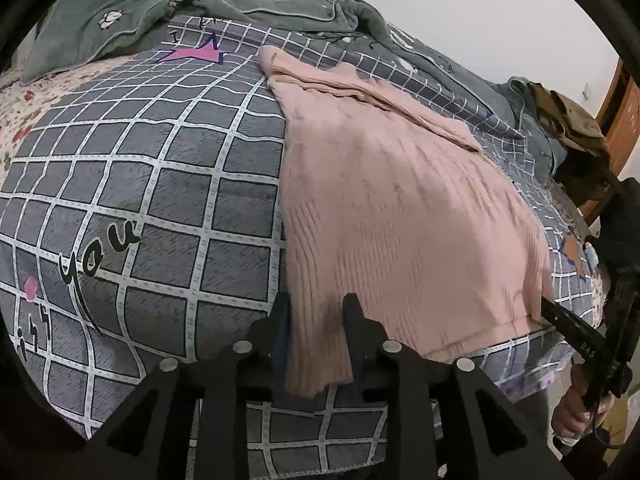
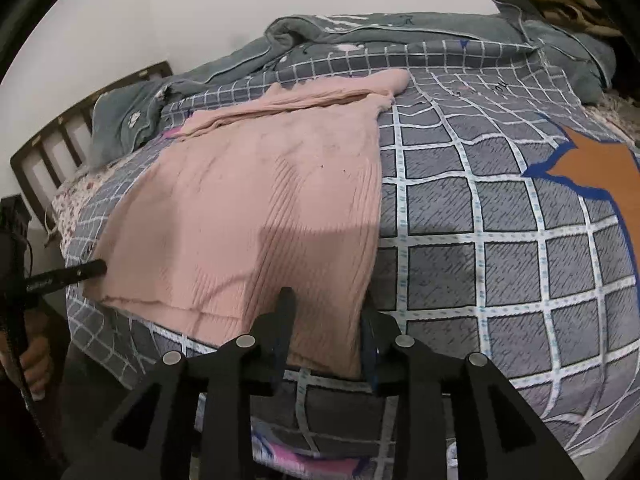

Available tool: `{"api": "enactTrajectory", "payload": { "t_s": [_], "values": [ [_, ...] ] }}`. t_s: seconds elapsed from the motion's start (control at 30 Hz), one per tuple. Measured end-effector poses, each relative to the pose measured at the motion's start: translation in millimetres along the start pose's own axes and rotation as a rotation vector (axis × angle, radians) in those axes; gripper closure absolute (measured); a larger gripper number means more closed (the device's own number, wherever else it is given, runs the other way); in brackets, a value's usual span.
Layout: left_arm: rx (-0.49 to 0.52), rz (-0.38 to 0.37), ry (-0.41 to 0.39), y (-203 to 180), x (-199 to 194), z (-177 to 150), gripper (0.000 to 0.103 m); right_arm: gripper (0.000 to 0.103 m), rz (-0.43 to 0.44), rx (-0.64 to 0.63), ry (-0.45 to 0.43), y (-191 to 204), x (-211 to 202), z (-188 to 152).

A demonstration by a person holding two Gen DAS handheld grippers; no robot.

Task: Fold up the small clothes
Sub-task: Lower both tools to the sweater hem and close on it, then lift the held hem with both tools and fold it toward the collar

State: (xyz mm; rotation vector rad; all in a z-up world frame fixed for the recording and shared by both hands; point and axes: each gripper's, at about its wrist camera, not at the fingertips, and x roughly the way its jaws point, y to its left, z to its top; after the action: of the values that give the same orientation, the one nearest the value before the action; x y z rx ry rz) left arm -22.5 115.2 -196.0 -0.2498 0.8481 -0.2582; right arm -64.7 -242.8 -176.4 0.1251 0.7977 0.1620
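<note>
1. I am holding the left gripper over the near left corner of the pink knit garment; the hem is lying between its fingers, which are standing a little apart, and I cannot tell whether the pads are pressing it.
2. The garment is lying flat on the checked bedspread, its long axis running away from me toward the far side of the bed, with a sleeve folded across the far end.
3. I am keeping the right gripper at the near right corner of the same hem, fingers likewise a little apart with cloth between them; grip uncertain.
4. Each hand is nearest its own corner, so lifting the hem away toward the far end looks like the coming fold.
5. A grey-green blanket is lying bunched beyond the garment, apart from it; nothing is blocking the path.
</note>
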Motion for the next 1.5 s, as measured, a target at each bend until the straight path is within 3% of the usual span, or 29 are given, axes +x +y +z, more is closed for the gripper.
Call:
{"api": "enactTrajectory", "payload": {
  "t_s": [0.03,0.1,0.2,0.43,0.63,0.9,1.2,1.5],
  "values": [
    [0.008,0.010,0.006,-2,0,1,0.078,0.072,-0.001,-0.004,0.004,2,0,0],
    [0.007,0.013,0.024,-4,1,2,0.091,0.097,0.002,-0.018,0.016,6,1,1],
    [-0.039,-0.008,0.019,2,-5,6,0.096,0.098,0.018,-0.012,0.002,3,-3,0],
    [-0.185,-0.127,-0.049,18,-36,17,0.096,0.098,0.179,0.120,-0.039,-15,-35,19],
    [-0.181,-0.143,-0.118,7,-64,43,0.096,0.098,0.228,0.159,-0.104,-13,-63,47],
    [-0.142,-0.116,-0.153,-12,-87,80,0.096,0.098,0.263,0.213,-0.151,-14,-80,85],
    [-0.134,-0.111,-0.160,-24,-88,99,0.096,0.098,0.258,0.163,-0.166,-2,-82,104],
    [-0.173,-0.126,-0.168,-23,-87,120,0.096,0.098,0.297,0.198,-0.163,-9,-77,124]
  ]
}}
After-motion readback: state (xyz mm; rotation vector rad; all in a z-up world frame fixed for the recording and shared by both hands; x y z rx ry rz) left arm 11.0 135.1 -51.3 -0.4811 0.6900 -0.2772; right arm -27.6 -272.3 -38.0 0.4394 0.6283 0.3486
